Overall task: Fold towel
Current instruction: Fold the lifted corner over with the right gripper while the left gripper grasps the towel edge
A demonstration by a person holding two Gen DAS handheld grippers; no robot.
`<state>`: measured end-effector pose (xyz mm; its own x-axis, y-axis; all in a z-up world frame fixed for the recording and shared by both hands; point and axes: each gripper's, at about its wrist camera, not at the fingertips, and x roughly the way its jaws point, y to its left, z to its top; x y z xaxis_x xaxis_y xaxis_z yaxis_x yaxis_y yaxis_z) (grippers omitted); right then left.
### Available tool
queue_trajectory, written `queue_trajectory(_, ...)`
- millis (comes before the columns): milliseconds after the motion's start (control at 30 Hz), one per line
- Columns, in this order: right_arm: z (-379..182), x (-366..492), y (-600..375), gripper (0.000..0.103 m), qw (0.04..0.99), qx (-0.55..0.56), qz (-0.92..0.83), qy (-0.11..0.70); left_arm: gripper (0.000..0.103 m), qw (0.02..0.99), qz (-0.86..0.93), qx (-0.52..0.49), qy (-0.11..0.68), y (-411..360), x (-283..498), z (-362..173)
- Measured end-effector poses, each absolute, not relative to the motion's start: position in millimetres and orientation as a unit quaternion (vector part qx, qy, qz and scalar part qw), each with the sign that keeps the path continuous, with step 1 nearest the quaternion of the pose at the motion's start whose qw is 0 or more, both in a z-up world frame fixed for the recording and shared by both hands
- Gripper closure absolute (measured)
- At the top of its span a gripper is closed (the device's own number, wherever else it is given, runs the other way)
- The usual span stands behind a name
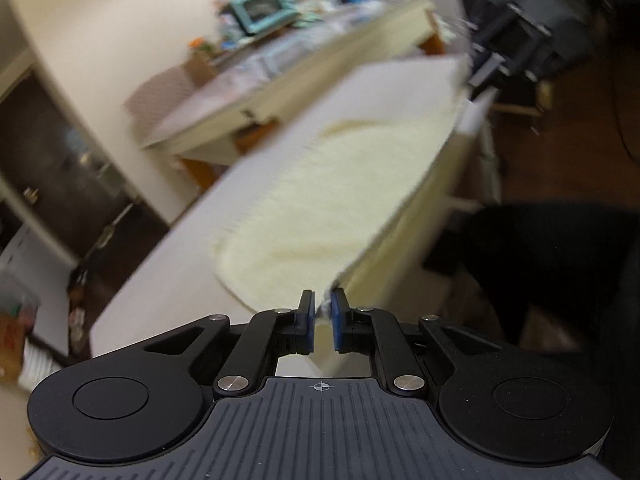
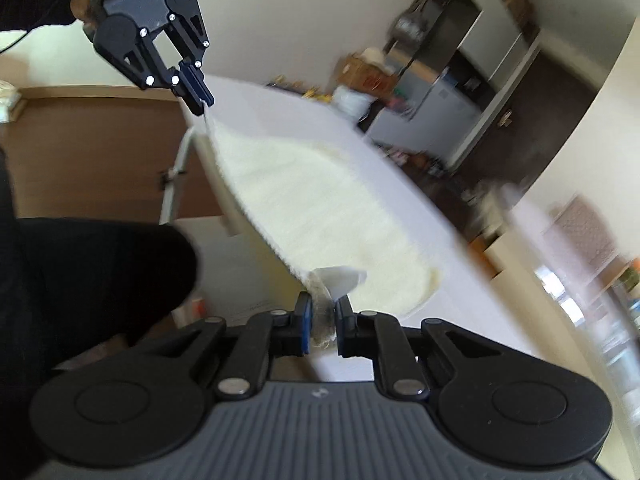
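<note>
Soft indoor light; backgrounds motion-blurred; fisheye edges bent and dark.

One pale yellow towel (image 2: 320, 208) lies across one white table (image 2: 420, 184), filling the middle of both views. Two grippers show: the right gripper (image 2: 322, 320) at the bottom centre and the left gripper (image 2: 200, 98) at the upper left of the right wrist view. One white label (image 2: 340, 278) sits at the towel's near corner. One teal appliance (image 1: 262, 4) stands at the top of the left wrist view.
</note>
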<state>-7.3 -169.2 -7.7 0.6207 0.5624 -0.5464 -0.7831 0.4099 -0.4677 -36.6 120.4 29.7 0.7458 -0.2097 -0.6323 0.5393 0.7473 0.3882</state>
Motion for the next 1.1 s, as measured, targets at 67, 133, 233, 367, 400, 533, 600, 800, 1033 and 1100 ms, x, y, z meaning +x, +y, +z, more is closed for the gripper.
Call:
queue_trajectory(67,-2,6,-166,0.09,0.83,-0.362,0.399,0.143,0.095,0.898,-0.196,0.266,0.292,125,-15,36)
queue_trajectory(133,1,23,-162,0.09,0.833,-0.363,0.395,0.137,0.095,0.904,-0.181,0.248,0.298,131,11,41)
queue_trajectory(233,4,59,-152,0.091,0.834,-0.358,0.394,0.143,0.095,0.905,-0.169,0.24,0.309,136,54,38)
queue_trajectory(367,7,111,-141,0.091,0.834,-0.346,0.395,0.169,0.095,0.903,-0.166,0.232,0.321,140,91,32)
queue_trajectory(400,8,130,-138,0.091,0.835,-0.335,0.397,0.182,0.095,0.902,-0.166,0.233,0.325,141,99,29)
queue_trajectory(533,8,176,-131,0.095,0.835,-0.309,0.401,0.218,0.095,0.898,-0.163,0.228,0.341,149,130,16)
queue_trajectory(600,4,195,-128,0.095,0.833,-0.3,0.404,0.231,0.095,0.898,-0.159,0.221,0.346,155,144,9)
queue_trajectory(800,-17,232,-119,0.095,0.828,-0.279,0.4,0.277,0.095,0.898,-0.152,0.198,0.362,165,167,-7)
queue_trajectory(1033,-36,233,-128,0.076,0.835,-0.26,0.383,0.298,0.077,0.899,-0.129,0.199,0.368,166,173,-18)
queue_trajectory(1100,-33,230,-138,0.071,0.845,-0.237,0.378,0.295,0.067,0.902,-0.122,0.189,0.368,170,174,-18)
